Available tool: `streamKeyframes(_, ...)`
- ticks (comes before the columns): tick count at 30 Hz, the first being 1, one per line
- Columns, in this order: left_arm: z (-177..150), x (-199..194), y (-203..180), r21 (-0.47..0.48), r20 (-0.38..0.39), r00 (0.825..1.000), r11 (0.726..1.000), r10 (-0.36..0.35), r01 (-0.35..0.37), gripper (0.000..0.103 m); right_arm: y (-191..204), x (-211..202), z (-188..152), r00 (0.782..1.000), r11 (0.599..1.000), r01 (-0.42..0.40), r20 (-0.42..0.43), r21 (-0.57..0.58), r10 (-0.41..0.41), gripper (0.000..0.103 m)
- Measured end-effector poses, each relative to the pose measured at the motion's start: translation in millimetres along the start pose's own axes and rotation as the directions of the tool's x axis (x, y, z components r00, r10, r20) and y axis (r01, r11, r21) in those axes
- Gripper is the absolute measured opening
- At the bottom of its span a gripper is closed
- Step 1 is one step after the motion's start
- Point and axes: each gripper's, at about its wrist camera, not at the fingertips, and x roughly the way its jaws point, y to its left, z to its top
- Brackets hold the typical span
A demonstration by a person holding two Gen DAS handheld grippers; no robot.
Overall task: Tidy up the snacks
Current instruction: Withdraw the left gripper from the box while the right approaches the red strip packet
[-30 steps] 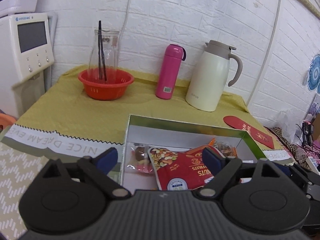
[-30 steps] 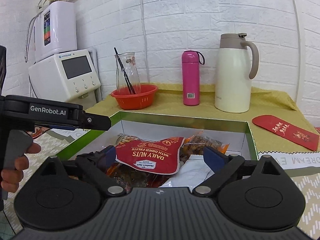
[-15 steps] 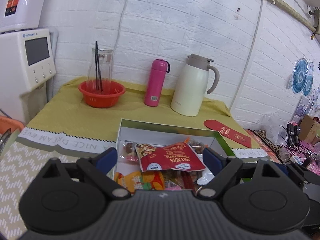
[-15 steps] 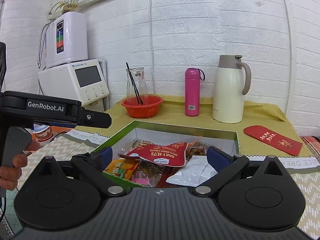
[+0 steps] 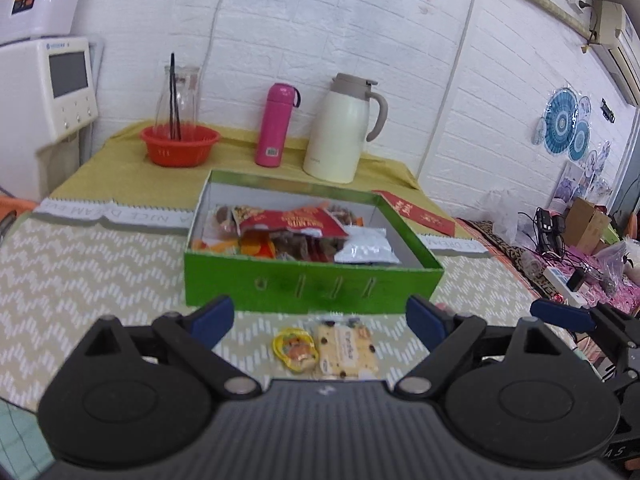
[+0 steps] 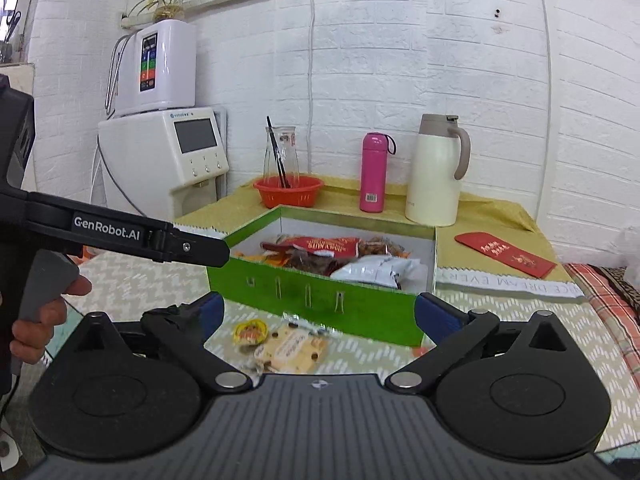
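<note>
Here: chevron tablecloth (image 5: pixel 100 264), white brick wall (image 5: pixel 320 20); left gripper (image 5: pixel 320 320), right gripper (image 6: pixel 318 314) both spread apart, empty.

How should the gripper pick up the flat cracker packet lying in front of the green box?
The cracker packet lies flat on the zigzag mat, so probably come straight down from above and pinch across its narrow width at the middle. Its long sides look free: the yellow snack sits close on one side, so keep the jaws clear of it. The left gripper is open and nearest.
</note>
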Motion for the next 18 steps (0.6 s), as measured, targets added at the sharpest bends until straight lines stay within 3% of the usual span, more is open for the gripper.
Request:
streamKeyframes(5,-35,16,1,-0.048,-0.098,0.995,0.999,-0.026,0.021,0.088,-9,5,-31,0.997,0.999,0.025,-0.069,0.045,-0.022,0.103)
streamKeyframes(8,-43,29,-1,-0.032,-0.145,0.989,0.999,0.012,-0.016,0.088,-20,17,-38,0.991,0.995,0.085,-0.11,0.048,-0.079,0.103)
streamKeyframes(18,-44,54,14,-0.041,-0.195,0.978,0.995,0.076,-0.086,0.088,-74,76,-34,0.966,0.987,0.153,-0.205,-0.044,-0.158,0.103)
